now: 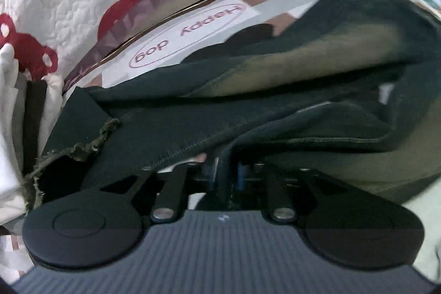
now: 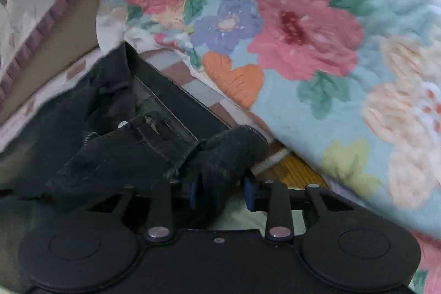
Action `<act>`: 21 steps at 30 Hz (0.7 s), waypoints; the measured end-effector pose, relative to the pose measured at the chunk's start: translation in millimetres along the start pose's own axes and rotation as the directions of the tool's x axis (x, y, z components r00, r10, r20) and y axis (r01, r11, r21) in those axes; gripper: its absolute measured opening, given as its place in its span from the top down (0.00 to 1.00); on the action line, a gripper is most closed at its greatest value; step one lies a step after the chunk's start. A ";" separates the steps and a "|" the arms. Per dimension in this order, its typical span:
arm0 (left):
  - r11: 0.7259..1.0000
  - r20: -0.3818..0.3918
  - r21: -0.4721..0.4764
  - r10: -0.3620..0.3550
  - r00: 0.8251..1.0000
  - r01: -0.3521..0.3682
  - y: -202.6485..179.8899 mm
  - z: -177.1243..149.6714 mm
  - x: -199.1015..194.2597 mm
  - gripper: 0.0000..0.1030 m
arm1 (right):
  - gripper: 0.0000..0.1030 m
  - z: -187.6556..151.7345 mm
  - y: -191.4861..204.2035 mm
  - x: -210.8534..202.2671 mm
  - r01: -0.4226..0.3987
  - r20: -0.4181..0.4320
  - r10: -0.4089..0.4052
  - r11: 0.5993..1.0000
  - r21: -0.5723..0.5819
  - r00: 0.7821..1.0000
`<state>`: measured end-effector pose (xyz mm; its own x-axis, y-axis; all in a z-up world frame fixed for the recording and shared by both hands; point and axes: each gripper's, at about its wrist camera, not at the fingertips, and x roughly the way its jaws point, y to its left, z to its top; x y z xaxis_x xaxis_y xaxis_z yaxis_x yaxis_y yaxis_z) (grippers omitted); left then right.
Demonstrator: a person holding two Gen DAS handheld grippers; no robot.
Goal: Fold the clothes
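A: The dark jeans (image 1: pixel 275 79) lie bunched on the bed sheet (image 1: pixel 193 26), beside the floral quilt (image 2: pixel 330 46). The fold looks mid-way, with nothing squared up yet.

B: And the claws?

A: The left claw (image 1: pixel 224 172) has a fold of denim between its pads, but whether they pinch it cannot be told. The right claw (image 2: pixel 222 193) stands parted around a rolled edge near the waistband (image 2: pixel 154 128), not clamped.

B: So next?

A: Probably both need a firm hold, then a smooth pull flat. No containers show.
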<state>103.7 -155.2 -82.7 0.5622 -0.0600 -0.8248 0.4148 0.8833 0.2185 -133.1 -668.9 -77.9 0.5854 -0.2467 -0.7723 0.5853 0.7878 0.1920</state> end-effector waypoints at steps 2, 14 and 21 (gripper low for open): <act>0.999 0.014 -0.029 -0.024 1.000 0.024 9.4 -5.0 -2.5 0.67 | 0.62 4.2 6.3 -20.4 0.007 0.011 -0.006 0.999 -0.051 1.000; 0.968 0.164 -0.141 -0.182 0.970 0.205 46.6 -81.9 -98.8 0.47 | 0.94 -16.3 195.6 -47.2 -0.568 -0.159 0.555 0.722 -0.395 0.816; 0.981 0.089 -0.091 -0.165 0.982 0.173 38.2 -133.0 -96.0 0.37 | 0.93 -87.8 335.6 -67.8 -0.581 -0.327 0.548 0.390 -0.715 0.770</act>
<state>-29.7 -53.9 -64.6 0.5474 -0.2464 -0.7998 0.4390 0.8982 0.0238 -25.7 -338.2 -14.3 0.5883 0.4262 -0.6872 -0.5128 0.8537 0.0904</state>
